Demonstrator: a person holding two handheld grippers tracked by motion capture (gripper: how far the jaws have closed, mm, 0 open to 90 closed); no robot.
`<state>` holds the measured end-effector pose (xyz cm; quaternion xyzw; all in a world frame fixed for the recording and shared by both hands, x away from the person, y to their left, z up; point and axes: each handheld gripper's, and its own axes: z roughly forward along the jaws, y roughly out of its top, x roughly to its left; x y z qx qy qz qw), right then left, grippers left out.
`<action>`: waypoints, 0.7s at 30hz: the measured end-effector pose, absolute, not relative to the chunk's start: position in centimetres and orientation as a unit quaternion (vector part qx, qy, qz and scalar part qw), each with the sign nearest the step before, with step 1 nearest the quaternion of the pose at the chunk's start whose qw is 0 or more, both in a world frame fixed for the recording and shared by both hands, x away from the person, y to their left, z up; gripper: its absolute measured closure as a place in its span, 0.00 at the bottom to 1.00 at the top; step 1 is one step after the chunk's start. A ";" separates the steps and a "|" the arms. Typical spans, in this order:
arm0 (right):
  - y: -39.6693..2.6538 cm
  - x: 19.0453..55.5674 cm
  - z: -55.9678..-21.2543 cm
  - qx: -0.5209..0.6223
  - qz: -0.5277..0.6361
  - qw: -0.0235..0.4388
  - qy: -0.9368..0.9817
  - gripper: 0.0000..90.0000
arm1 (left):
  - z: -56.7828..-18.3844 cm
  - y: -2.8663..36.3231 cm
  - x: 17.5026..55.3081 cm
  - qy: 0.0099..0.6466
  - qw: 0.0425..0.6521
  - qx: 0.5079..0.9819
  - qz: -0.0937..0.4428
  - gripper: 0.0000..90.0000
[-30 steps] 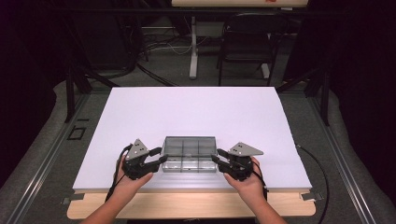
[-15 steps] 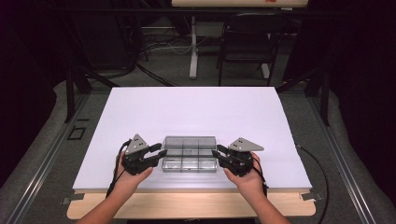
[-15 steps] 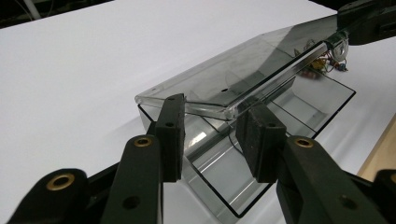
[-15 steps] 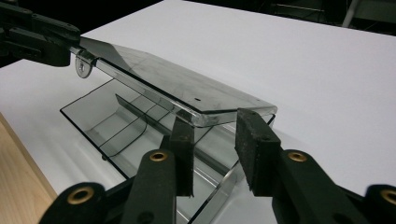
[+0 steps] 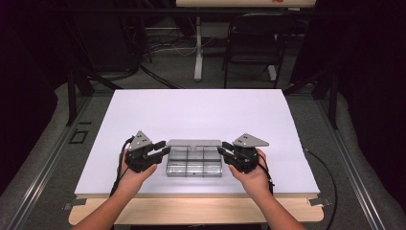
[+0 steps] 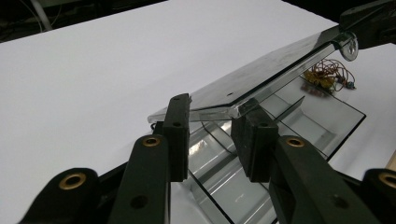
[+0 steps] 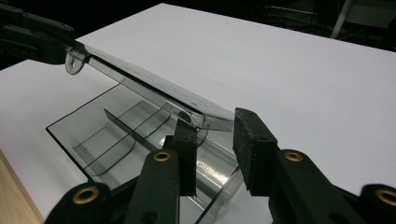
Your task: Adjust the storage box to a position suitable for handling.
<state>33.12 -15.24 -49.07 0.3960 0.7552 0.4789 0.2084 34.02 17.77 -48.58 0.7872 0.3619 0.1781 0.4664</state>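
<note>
While closed a second ago, clear lid (image 5: 194,143) now lifted | left tool (image 5: 163,151) pinching lid | right tool (image 5: 224,152) spread

Far half of the table (image 5: 201,110): we see bare white surface, free passage.
Near centre: the clear divided box (image 5: 194,163) and its raised lid (image 5: 194,143) block the middle.
Box ends: the left gripper (image 5: 160,152) and right gripper (image 5: 224,152) crowd them.
Table's outer sides: we find open room beyond each hand.
Behind the table: a chair (image 5: 253,43) and a stand (image 5: 198,48).
</note>
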 end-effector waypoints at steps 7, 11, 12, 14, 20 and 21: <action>-15.2 33.8 -48.5 0.400 0.478 0.208 0.753 0.80 | -48.1 17.7 34.7 0.365 0.468 0.784 0.180 0.77; -15.1 34.2 -48.1 0.399 0.478 0.211 0.754 0.80 | -47.8 17.7 35.2 0.372 0.473 0.779 0.174 0.77; -15.1 34.3 -48.1 0.400 0.478 0.212 0.753 0.80 | -47.8 17.7 35.3 0.373 0.474 0.779 0.174 0.78; -15.2 34.5 -48.0 0.403 0.481 0.209 0.750 0.80 | -47.6 17.7 35.6 0.374 0.472 0.780 0.173 0.78; -15.2 35.1 -47.7 0.409 0.485 0.205 0.745 0.80 | -47.4 17.6 36.2 0.377 0.473 0.777 0.175 0.78; -15.2 35.2 -47.7 0.411 0.485 0.205 0.744 0.80 | -47.3 17.6 36.3 0.378 0.473 0.777 0.175 0.78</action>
